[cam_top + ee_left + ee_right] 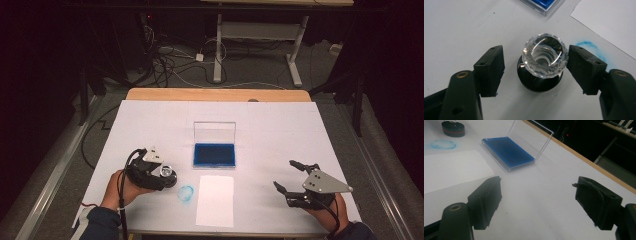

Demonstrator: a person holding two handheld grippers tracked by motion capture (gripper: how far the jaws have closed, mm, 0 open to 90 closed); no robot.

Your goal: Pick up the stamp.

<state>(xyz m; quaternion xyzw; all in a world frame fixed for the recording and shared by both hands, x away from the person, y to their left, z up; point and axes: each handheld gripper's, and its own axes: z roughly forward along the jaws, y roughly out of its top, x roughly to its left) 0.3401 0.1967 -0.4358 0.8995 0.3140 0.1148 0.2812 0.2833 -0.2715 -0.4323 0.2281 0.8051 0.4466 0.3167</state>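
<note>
A stamp (545,56) with a clear faceted knob on a round black base stands on the white table. My left gripper (536,67) is open around it, one jaw on each side of the knob. The right-hand jaw is at the knob's edge and the left-hand jaw stands a little off. From above, the stamp (168,173) sits at the tip of the left gripper (165,176) at the front left. My right gripper (285,174) hovers open and empty at the front right, with bare table between its jaws (537,197).
A blue ink pad (214,154) lies in a clear case with its lid raised at the table's middle. A white paper sheet (215,200) lies in front of it. A blue ring-shaped smudge (186,193) marks the table between stamp and paper. The wooden table edge (215,94) runs along the back.
</note>
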